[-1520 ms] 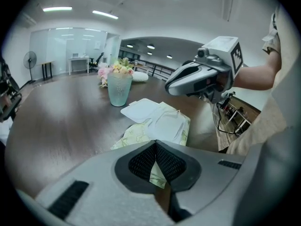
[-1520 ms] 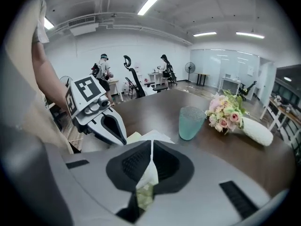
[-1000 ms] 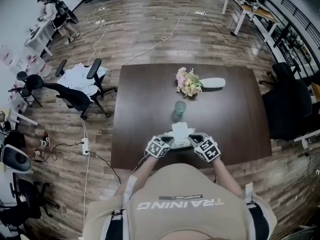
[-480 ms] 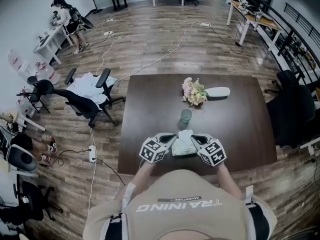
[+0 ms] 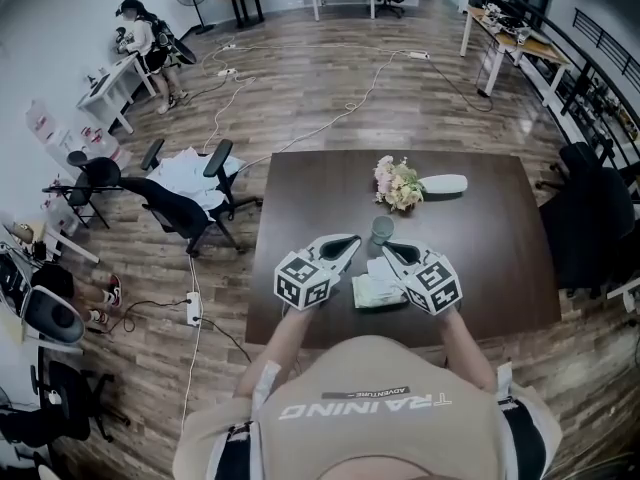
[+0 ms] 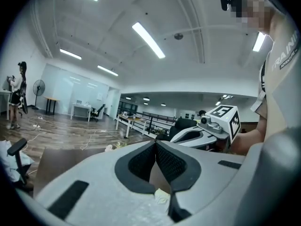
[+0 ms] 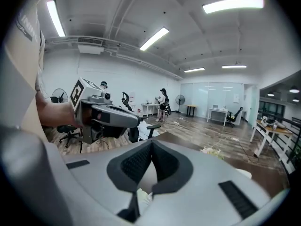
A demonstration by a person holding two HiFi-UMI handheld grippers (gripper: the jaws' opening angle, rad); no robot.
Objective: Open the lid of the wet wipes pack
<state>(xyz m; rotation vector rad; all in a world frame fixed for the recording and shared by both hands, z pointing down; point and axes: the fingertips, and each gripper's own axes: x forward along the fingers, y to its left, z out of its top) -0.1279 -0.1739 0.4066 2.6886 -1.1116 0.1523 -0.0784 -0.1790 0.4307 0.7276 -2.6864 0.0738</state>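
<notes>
The wet wipes pack (image 5: 374,288), white with a pale green tint, lies flat on the dark brown table (image 5: 480,258) near its front edge. Both grippers hang in the air above the pack, tips pointing away from me. My left gripper (image 5: 350,241) is left of the pack and my right gripper (image 5: 390,251) is over its right side. In the left gripper view the left gripper (image 6: 155,143) has its jaws meeting at the tip with nothing between them. The right gripper (image 7: 151,142) looks the same in its own view. A pale bit of the pack (image 6: 162,197) shows far below the jaws.
A green cup (image 5: 381,230) stands just beyond the pack. Farther back lie a flower bunch (image 5: 398,184) and a white oblong thing (image 5: 443,183). Office chairs (image 5: 190,203) stand left of the table and another (image 5: 590,228) at its right. Cables run across the wooden floor.
Both grippers have risen from the table beside the pack and now appear larger and higher. The pack stays on the table. The head view has shifted a little.
</notes>
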